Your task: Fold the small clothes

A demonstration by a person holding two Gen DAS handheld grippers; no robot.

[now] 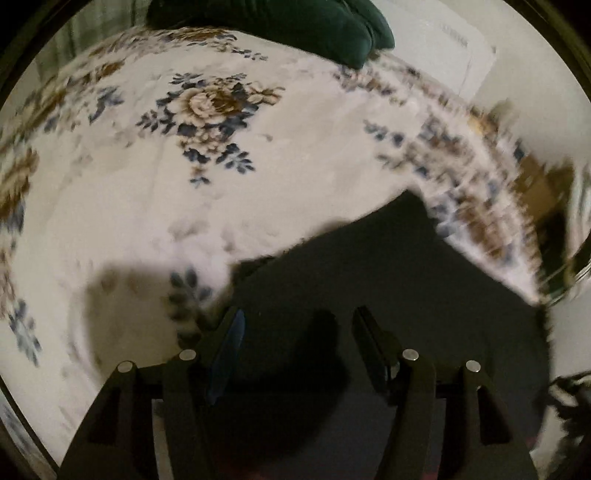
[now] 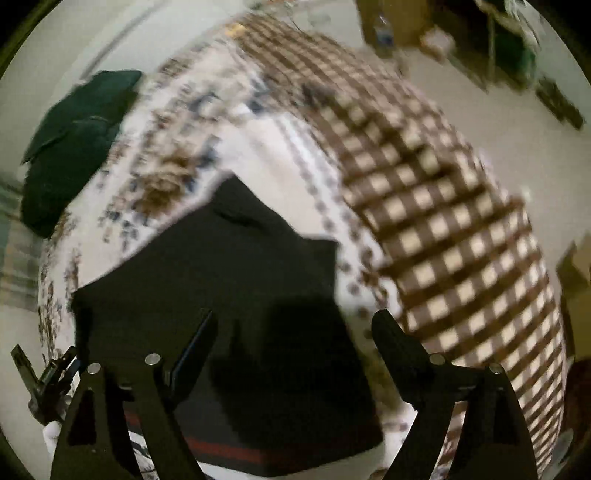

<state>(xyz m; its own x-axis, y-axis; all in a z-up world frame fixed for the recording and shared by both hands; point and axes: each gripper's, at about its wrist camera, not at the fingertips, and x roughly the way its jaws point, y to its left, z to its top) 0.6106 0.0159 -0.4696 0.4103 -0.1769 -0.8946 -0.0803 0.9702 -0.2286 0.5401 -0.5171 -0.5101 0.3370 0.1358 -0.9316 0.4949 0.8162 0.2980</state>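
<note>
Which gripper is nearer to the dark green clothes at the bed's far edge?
Left, as far as two views show. The left gripper faces the dark green clothes across floral bedspread; from the right gripper they lie far off left.

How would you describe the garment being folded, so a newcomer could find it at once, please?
Find the bed with the white floral cover. At its near edge, under both open grippers, lies the black garment, flat with a red stripe along its near hem. The dark green clothes are piled at the far corner, while this one is black and lies alone.
</note>
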